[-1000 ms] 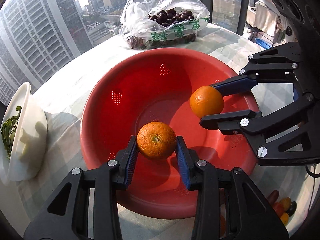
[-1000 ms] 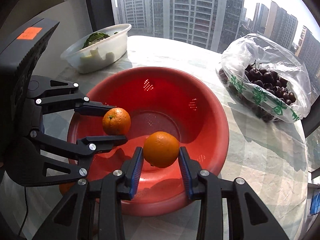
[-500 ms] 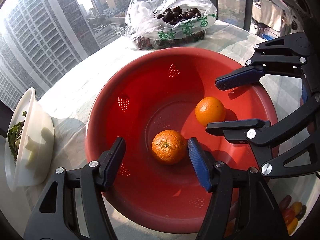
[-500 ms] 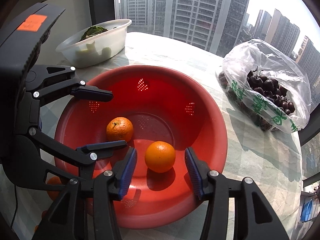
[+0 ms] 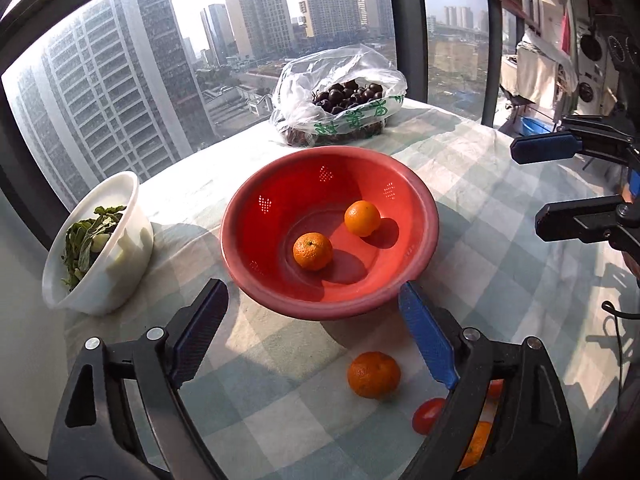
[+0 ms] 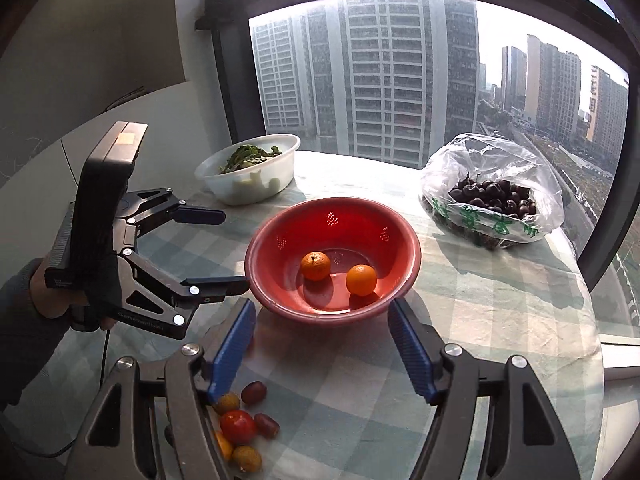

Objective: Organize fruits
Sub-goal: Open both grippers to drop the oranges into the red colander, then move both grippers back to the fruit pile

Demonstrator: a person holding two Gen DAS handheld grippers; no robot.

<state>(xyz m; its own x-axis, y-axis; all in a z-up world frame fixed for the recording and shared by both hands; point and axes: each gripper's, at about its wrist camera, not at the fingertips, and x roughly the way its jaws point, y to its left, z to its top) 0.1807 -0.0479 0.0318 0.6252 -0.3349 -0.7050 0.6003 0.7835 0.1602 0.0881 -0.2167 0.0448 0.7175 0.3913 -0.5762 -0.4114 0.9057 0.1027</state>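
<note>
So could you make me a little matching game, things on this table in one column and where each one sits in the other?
Things:
1. two oranges
2. dark cherries
3. leafy greens
4. third orange

Places:
A. in the white tub
B. loose on the checked cloth
C. in the red colander
D. in the clear plastic bag

Pairs: 1-C, 2-D, 3-A, 4-B
</note>
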